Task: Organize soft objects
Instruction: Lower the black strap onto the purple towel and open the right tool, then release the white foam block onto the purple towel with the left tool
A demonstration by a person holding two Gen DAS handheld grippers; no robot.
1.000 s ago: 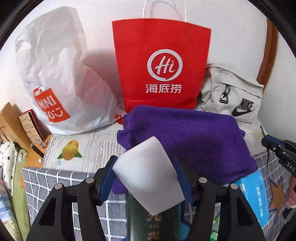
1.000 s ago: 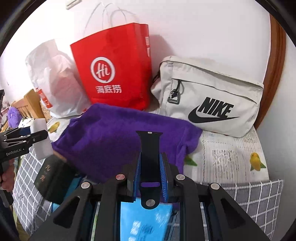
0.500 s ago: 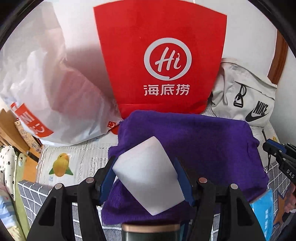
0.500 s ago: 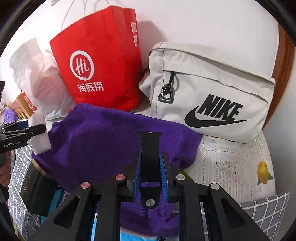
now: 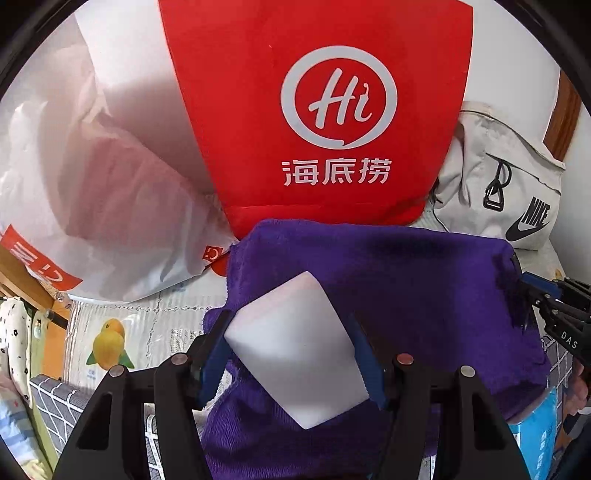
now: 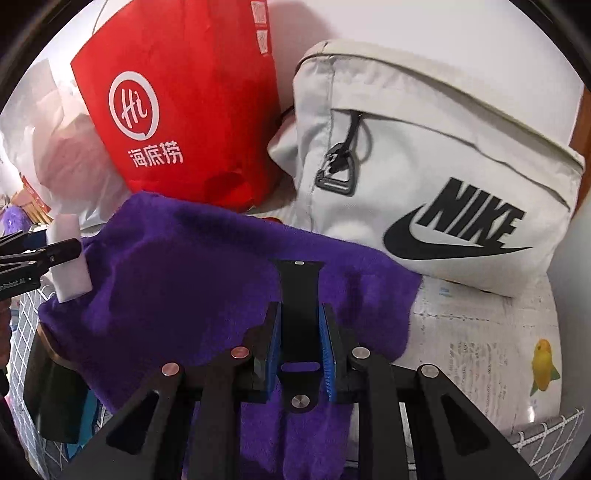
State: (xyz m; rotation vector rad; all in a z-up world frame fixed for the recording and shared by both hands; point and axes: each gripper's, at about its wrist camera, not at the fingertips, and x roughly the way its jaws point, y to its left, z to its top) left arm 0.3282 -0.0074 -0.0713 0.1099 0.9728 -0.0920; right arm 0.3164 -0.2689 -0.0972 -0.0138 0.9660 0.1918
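The purple towel [image 6: 192, 280] hides most of a dark box [image 6: 55, 398] beneath it.

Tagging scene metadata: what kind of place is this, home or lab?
Most likely a home, probably a bedroom. The purple towel lies on a quilted fruit-print cover like bedding, and a red paper shopping bag and a grey Nike bag lean against a plain white wall.

A fruit-printed quilted bed cover [image 6: 476, 354] carries a purple towel [image 6: 192, 280], red paper bag [image 6: 192, 96] and grey Nike bag [image 6: 443, 155].

left gripper [image 5: 291, 354] grips white sponge [image 5: 295, 354] | above purple towel [image 5: 406, 280]
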